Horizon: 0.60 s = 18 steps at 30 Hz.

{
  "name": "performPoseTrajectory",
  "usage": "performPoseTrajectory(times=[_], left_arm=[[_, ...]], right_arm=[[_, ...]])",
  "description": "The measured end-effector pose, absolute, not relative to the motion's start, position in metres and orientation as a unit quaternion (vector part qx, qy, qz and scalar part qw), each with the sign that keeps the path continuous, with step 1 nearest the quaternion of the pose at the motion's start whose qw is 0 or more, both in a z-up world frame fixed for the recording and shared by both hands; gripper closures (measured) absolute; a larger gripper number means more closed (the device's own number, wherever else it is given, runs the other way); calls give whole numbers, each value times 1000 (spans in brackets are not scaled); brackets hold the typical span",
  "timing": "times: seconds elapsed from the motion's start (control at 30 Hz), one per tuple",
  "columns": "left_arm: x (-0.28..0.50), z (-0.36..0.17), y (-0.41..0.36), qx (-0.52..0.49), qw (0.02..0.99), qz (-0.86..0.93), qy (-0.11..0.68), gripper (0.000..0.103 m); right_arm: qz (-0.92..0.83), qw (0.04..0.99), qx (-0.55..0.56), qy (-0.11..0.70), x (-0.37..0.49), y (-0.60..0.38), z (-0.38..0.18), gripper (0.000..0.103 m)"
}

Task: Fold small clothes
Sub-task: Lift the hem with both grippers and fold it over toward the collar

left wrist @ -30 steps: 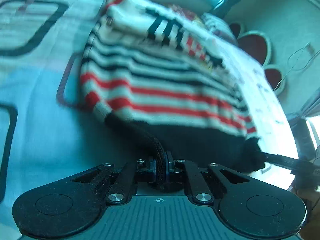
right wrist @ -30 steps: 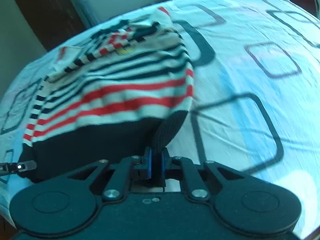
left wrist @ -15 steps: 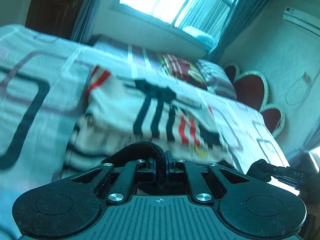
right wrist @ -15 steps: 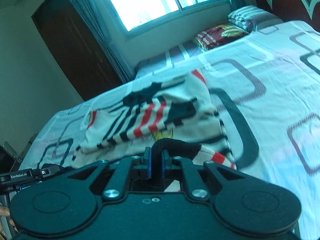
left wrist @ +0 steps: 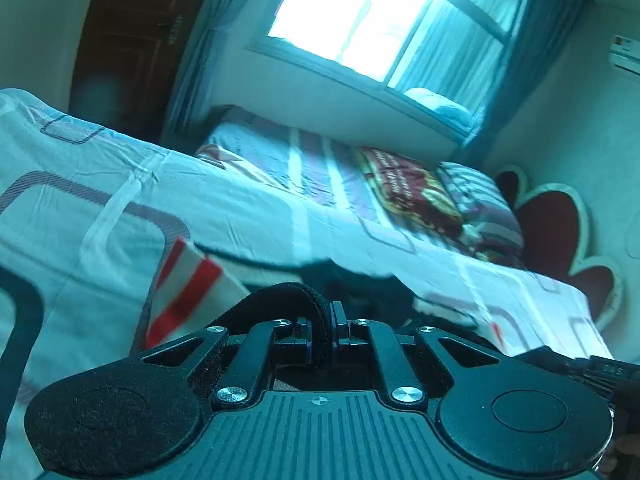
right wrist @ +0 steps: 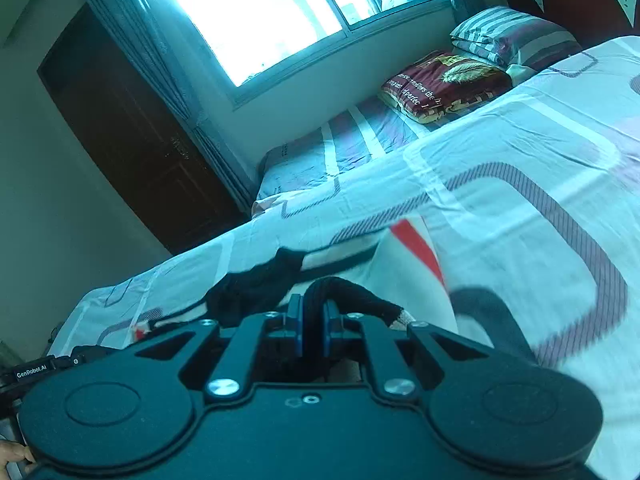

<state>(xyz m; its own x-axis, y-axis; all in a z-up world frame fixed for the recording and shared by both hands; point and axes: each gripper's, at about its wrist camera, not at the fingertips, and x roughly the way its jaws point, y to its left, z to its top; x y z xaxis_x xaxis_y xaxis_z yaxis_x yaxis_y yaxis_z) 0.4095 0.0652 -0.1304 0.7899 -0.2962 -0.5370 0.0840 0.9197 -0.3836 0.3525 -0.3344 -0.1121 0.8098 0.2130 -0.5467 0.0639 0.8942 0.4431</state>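
Note:
A small striped sweater (left wrist: 188, 292), white with red and dark stripes and a black ribbed hem, lies on the bed; most of it is hidden below the grippers. My left gripper (left wrist: 322, 322) is shut on the black hem (left wrist: 280, 300) at one corner. My right gripper (right wrist: 313, 320) is shut on the black hem (right wrist: 352, 294) at the other corner; the sweater's red and white part (right wrist: 412, 256) shows just beyond it. Both grippers hold the hem lifted and tilted up toward the far side of the bed. The right gripper's body (left wrist: 592, 368) shows at the left view's right edge.
The bed sheet (right wrist: 520, 168) is white with rounded-square outlines. A second mattress (left wrist: 304, 160) lies beyond, with a red pillow (right wrist: 444, 84) and a striped pillow (right wrist: 516, 36). A window (left wrist: 380, 12), a dark door (right wrist: 132, 136) and a red headboard (left wrist: 560, 232) stand behind.
Both grippers have lifted the black hem and carried it forward over the sweater. The views tilted up from the sweater to the room, so most of the sweater dropped out of sight.

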Motion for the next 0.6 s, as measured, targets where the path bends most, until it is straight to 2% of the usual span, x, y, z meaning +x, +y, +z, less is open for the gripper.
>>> performPoseTrajectory(times=[0.3, 0.47, 0.6], left_arm=[[490, -173, 53, -162, 919, -47, 356, 94], [509, -173, 54, -160, 920, -40, 356, 94], [516, -175, 53, -143, 911, -42, 384, 93]], right_arm=[[17, 904, 232, 359, 426, -346, -164, 92], [9, 905, 231, 358, 443, -341, -167, 92], [12, 900, 236, 367, 446, -341, -166, 82]])
